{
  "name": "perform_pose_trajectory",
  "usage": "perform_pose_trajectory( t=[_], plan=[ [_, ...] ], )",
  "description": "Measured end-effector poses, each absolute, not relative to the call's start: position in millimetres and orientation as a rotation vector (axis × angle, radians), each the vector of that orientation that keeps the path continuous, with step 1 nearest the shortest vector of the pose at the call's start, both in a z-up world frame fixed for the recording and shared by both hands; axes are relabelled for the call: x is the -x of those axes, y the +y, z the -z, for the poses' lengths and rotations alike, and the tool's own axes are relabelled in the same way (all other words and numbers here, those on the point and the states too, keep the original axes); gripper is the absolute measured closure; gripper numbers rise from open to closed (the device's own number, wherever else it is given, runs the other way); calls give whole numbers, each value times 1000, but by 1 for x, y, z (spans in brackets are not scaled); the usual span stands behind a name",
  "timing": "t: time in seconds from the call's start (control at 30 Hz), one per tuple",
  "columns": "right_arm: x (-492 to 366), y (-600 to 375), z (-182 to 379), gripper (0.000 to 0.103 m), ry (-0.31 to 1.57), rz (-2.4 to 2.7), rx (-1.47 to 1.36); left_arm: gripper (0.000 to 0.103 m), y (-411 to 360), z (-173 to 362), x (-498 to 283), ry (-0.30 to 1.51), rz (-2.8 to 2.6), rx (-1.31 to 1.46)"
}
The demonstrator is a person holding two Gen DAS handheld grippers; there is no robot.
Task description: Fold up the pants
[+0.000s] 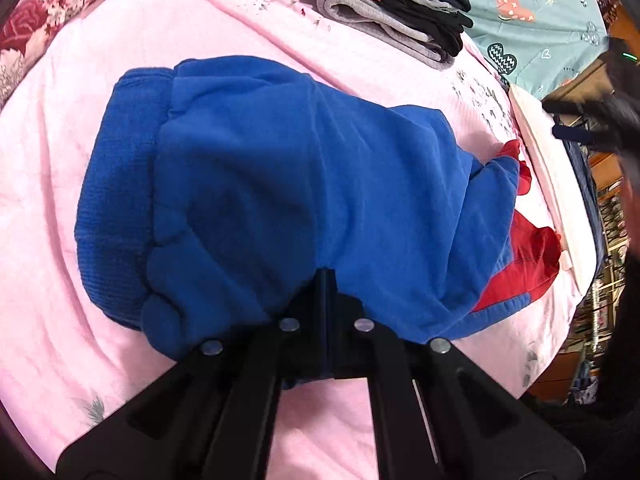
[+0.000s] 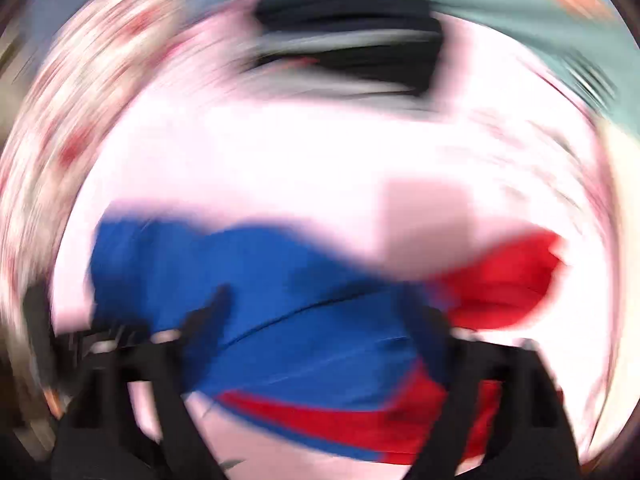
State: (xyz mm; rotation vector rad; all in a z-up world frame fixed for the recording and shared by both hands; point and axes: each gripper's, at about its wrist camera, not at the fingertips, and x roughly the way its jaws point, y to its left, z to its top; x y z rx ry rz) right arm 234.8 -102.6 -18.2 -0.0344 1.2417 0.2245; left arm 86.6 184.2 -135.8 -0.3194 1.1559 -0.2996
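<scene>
Left tongs (image 1: 326, 280) clamped on blue pants (image 1: 280, 184); right tongs (image 2: 320, 308) apparently spread wide

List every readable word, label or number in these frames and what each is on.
"Turn off worry": my best reading of small, curved print on the teal sheet; a second print lower down is too small to read.
Red tag on the folded clothes stack: too small to read.
Right wrist view: blurred; nothing legible.

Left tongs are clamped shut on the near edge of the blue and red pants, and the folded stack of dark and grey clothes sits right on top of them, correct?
Not quite. The left tongs are shut on the pants, but the folded stack lies apart on the pink bedspread, beyond the pants, as the left wrist view shows.
</scene>
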Motion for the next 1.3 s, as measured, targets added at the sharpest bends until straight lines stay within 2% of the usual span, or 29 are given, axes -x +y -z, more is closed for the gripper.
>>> perform_pose_trajectory(
  t=[0.1,0.23,0.3,0.33,0.4,0.5,0.57,0.6,0.73,0.87,1.07,1.2,1.3],
  plan=[
    [-284,-199,27,10,1341,60,-161,101,182,135,-85,1145,299,300],
    [-330,-275,61,11,1429,253,-313,101,183,135,-85,1143,313,293],
    [-338,-280,79,17,1458,279,-341,101,185,136,-86,1146,324,297],
    [-343,-286,91,27,1492,290,-371,101,185,136,-86,1147,327,298],
    [-346,-291,104,39,1518,308,-404,101,185,136,-88,1150,333,300],
    [-355,-291,117,50,1531,317,-402,101,185,137,-90,1151,335,292],
    [-360,-290,126,93,1539,306,-425,101,184,136,-90,1153,334,286],
    [-361,-289,127,100,1532,312,-426,101,184,136,-90,1155,334,285],
    [-360,-282,112,100,1470,288,-383,101,181,136,-91,1158,328,285],
    [-337,-281,68,100,1374,240,-371,100,178,135,-93,1165,320,269],
    [-217,-314,8,100,1191,168,-386,100,173,134,-94,1170,336,217],
    [-141,-347,12,100,1126,166,-458,100,172,133,-99,1196,355,193],
    [-105,-372,61,100,1145,164,-543,100,169,133,-100,1205,351,177]
  ],
)
